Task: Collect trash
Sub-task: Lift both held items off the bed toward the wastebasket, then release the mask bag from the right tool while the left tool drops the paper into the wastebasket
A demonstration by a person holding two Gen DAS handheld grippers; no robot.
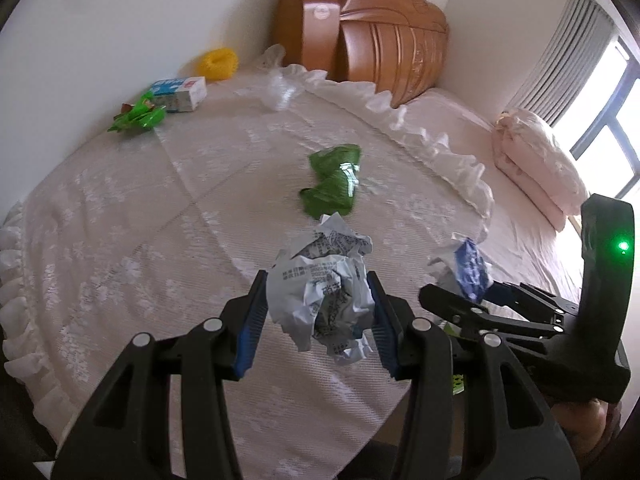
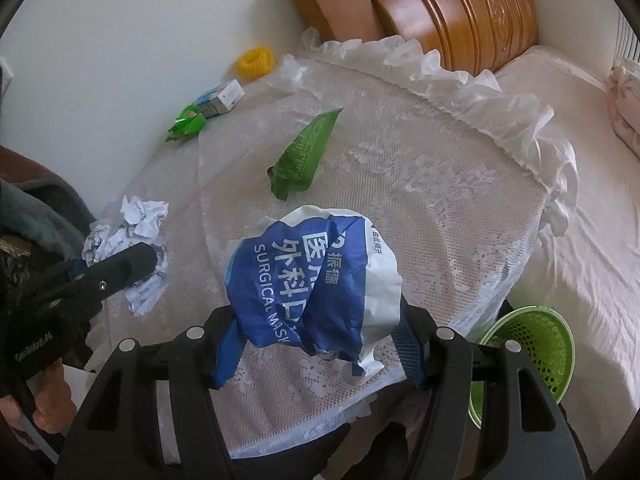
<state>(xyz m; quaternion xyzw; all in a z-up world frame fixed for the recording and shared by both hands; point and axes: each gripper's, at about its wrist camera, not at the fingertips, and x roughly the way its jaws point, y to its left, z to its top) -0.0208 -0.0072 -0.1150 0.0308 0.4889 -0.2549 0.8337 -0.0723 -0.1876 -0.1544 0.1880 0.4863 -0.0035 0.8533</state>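
Basket (image 2: 532, 356), green plastic mesh, sits off the bed's (image 2: 460, 216) near edge; what it contains can't be made out. Left gripper (image 1: 318, 312) clenched on a crumpled printed paper ball (image 1: 320, 292). Right gripper (image 2: 320, 332) clenched on a crumpled blue-and-white surgical mask packet (image 2: 312, 280). Green wrapper (image 2: 304, 156) lies mid-bed; small carton (image 1: 180, 94) near the far edge.

green basket (image 2: 532, 356) partly hidden behind bed corner, headboard (image 2: 440, 12) cut by top edge, carton (image 1: 180, 94) print unreadable

White walls (image 1: 120, 20), wooden headboard (image 1: 384, 36), bright window (image 1: 608, 120).
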